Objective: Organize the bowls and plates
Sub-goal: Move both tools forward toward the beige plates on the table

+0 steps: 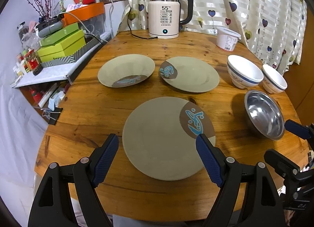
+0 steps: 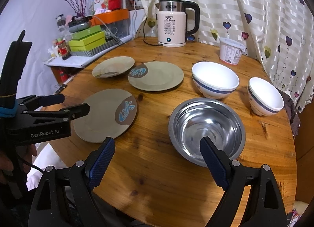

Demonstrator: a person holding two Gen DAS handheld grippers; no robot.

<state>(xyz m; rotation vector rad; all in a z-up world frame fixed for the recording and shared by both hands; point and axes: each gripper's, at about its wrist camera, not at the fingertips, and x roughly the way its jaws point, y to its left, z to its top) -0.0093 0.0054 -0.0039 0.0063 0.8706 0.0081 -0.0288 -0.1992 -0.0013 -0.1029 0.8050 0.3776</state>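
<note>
A round wooden worktop (image 1: 109, 113) stood before a heart-patterned curtain (image 1: 245, 1), with an electric kettle (image 1: 165, 14) at its far edge. Three olive plates lay on it: the nearest plate (image 1: 157, 138) sat directly ahead of the left gripper (image 1: 157, 144), whose jaws were spread wide above its near rim, holding nothing. Two more plates (image 1: 125, 72) (image 1: 194, 76) lay farther back, side by side, rims nearly touching. The steel bowl (image 2: 208, 127) sat just ahead of the right gripper (image 2: 157, 146), also wide open and empty, its right finger (image 2: 214, 162) over the bowl's near rim. Beyond it stood a larger white bowl (image 2: 214, 78) and a smaller white bowl (image 2: 265, 95), apart. A white plastic tub (image 2: 230, 51) stood near the curtain.
</note>
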